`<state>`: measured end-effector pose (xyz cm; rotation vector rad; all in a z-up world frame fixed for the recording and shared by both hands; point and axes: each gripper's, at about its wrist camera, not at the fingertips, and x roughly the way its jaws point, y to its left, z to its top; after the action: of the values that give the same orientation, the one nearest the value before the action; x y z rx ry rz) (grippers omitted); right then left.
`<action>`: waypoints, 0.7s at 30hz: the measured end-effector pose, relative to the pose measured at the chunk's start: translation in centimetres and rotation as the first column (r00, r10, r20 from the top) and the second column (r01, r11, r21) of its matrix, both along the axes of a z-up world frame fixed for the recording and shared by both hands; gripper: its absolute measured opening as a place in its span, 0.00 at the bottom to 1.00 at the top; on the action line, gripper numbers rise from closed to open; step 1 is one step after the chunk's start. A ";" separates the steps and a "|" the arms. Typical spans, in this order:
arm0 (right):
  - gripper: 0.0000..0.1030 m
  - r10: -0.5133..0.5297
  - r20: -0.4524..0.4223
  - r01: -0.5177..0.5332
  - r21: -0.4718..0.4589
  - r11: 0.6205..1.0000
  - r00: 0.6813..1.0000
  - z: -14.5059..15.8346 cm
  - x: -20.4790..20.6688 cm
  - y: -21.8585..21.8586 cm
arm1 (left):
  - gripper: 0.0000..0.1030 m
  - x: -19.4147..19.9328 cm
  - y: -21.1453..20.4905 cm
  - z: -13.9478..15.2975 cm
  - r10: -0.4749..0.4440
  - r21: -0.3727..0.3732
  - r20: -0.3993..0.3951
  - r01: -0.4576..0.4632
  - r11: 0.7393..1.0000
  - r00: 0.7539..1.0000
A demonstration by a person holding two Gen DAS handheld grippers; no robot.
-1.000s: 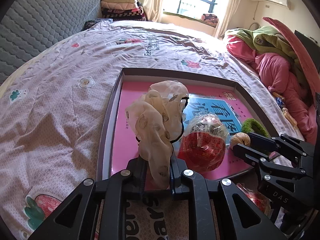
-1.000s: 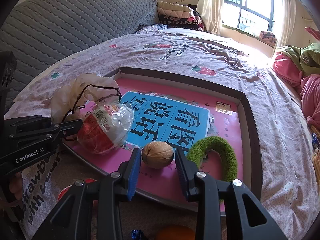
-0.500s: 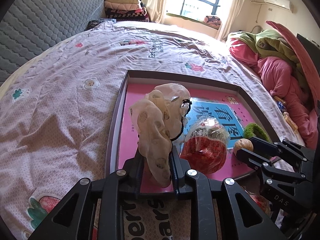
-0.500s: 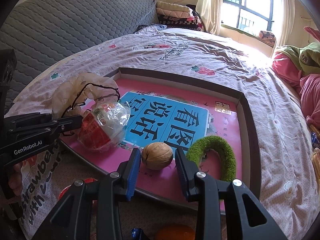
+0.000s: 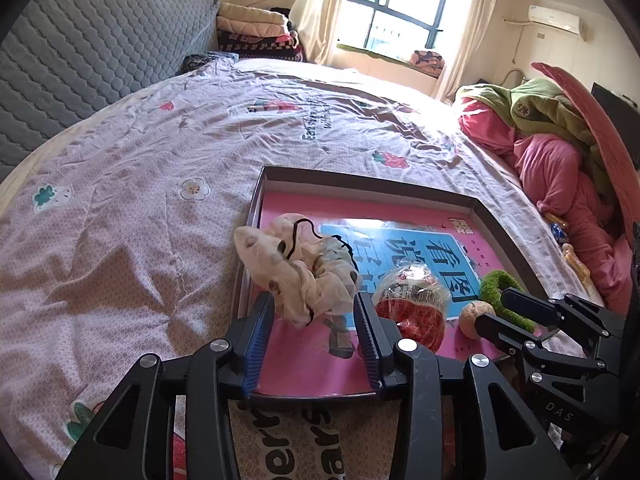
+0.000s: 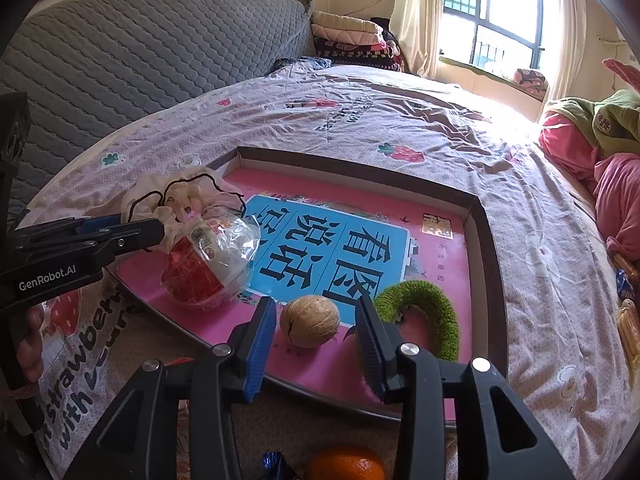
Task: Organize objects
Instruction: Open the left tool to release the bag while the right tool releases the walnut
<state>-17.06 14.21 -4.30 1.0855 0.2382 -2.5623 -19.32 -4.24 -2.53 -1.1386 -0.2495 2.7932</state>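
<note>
A shallow box lid (image 5: pixel 360 178) with a pink floor lies on the bed. A cream fabric scrunchie (image 5: pixel 296 268) rests at its near left corner, between the spread jaws of my open left gripper (image 5: pixel 316 312). Beside it lie a red snack in clear wrap (image 5: pixel 412 304), a walnut (image 6: pixel 310 320) and a green fuzzy ring (image 6: pixel 424 312). My right gripper (image 6: pixel 316 320) is open, its jaws either side of the walnut without touching it. The scrunchie also shows in the right wrist view (image 6: pixel 180 196).
An orange (image 6: pixel 346 464) and a blue-wrapped item (image 6: pixel 274 466) lie on the bed below the right gripper. Pink and green bedding (image 5: pixel 560 152) is heaped at the right. A grey quilted headboard (image 6: pixel 140 60) stands at the left.
My left gripper has opened and let go of the scrunchie, which has dropped onto the lid's near left corner. The right gripper has opened a little wider around the walnut.
</note>
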 end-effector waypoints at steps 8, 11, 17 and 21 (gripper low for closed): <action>0.45 -0.008 -0.031 0.008 -0.005 1.000 0.999 0.8 0.3 0.3 | 0.43 0.6 -0.3 1.2 0.018 -0.012 -0.039 -0.019 1.000 0.999; 0.47 -0.017 -0.039 0.016 -0.014 1.000 0.999 1.1 0.3 0.6 | 0.48 0.9 -0.3 1.6 0.019 -0.010 -0.053 -0.020 1.000 0.998; 0.56 -0.034 -0.062 0.032 -0.039 0.999 0.998 1.9 0.5 1.2 | 0.60 1.5 0.3 2.5 0.006 -0.009 -0.077 -0.007 1.000 0.997; 0.62 -0.046 -0.075 0.041 -0.064 0.997 0.996 2.6 0.6 1.6 | 0.63 2.3 0.5 3.1 0.003 -0.018 -0.093 -0.005 1.000 0.996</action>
<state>-16.43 15.84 -1.72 0.9815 0.1547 -2.6349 -17.07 -3.72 0.58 -1.0093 -0.2183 2.8479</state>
